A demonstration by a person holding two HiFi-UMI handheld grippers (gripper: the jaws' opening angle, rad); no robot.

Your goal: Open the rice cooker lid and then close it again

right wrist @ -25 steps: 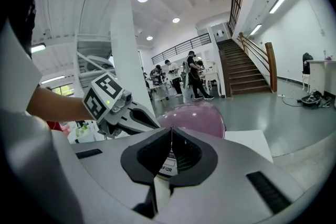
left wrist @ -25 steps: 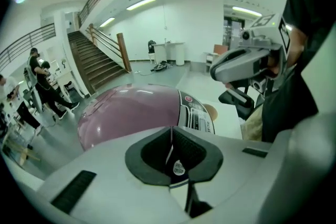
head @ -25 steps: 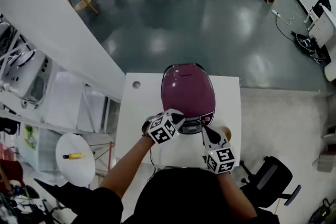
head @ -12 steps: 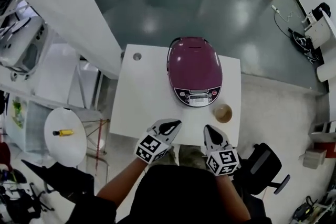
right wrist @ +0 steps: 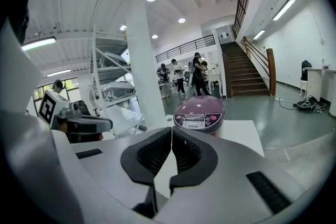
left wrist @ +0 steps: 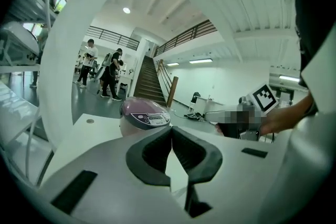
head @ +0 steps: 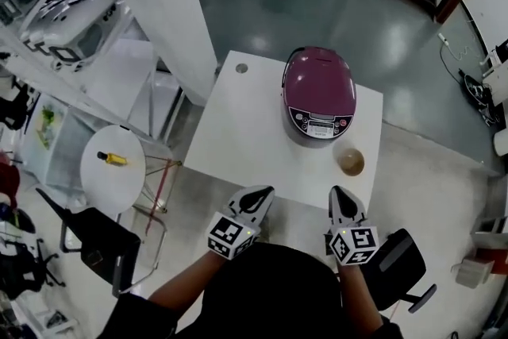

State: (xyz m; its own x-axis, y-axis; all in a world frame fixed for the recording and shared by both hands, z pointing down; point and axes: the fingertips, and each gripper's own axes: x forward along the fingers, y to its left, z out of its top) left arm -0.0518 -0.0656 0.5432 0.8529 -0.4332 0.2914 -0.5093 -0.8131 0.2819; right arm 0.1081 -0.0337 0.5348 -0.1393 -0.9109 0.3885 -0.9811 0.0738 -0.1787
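Note:
The purple rice cooker [head: 319,95] stands with its lid down on the far right part of the white table [head: 254,139], control panel facing me. It also shows ahead in the left gripper view [left wrist: 144,114] and the right gripper view [right wrist: 199,114]. My left gripper [head: 262,194] hovers at the table's near edge, well short of the cooker, jaws shut and empty [left wrist: 171,145]. My right gripper [head: 341,194] is beside it, also off the near edge, shut with nothing in it [right wrist: 171,148].
A small brown bowl [head: 351,162] sits on the table in front of the cooker at right. A round white side table [head: 111,171] with a yellow tool stands left. A black chair [head: 397,266] is at my right, shelving and a white pillar at left.
Both grippers have drawn back from the cooker's front to the table's near edge. The view has pulled away, so the cooker now sits farther off. Its lid stays down.

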